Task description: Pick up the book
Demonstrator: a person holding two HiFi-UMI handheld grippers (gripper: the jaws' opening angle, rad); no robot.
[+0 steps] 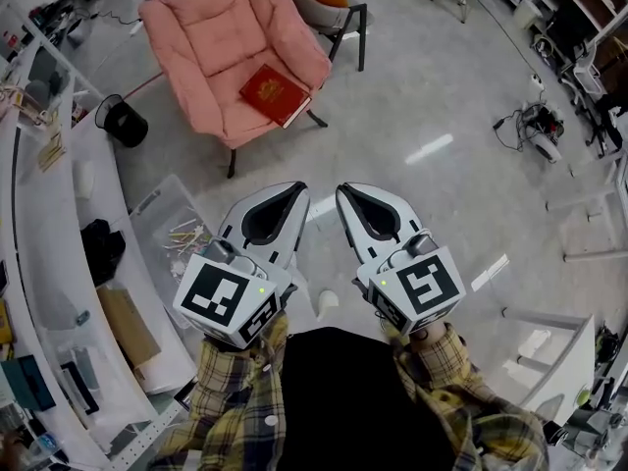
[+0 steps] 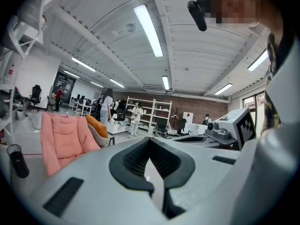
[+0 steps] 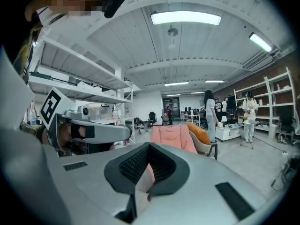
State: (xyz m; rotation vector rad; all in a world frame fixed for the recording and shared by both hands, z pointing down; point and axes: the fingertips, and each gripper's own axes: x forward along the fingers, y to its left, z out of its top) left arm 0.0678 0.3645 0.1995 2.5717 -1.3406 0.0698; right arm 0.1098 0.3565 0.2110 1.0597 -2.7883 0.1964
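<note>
A red book (image 1: 276, 94) is laid flat on the pink chair (image 1: 211, 37), its long axis diagonal to the seat's front edge. The left gripper (image 1: 298, 190) and right gripper (image 1: 343, 193) are held well short of the chair, jaws closed on nothing.

1. We find the pink padded armchair (image 1: 231, 42) to be soft quilted cloth, matt throughout.
2. The red rectangular hardcover book (image 1: 276, 94) has a smooth cover with a slight sheen and a pale paper edge.
3. The pale grey floor (image 1: 432, 106) is hard, smooth and polished; light strips reflect in it.
4. The left gripper (image 1: 297, 192) and right gripper (image 1: 343, 192) have smooth matt grey plastic shells. Their black pads (image 2: 133, 159) are finely ribbed.
5. We record the yellow plaid sleeves (image 1: 235, 400) as woven cloth.
6. The clear storage box (image 1: 172, 226) is glossy plastic.
</note>
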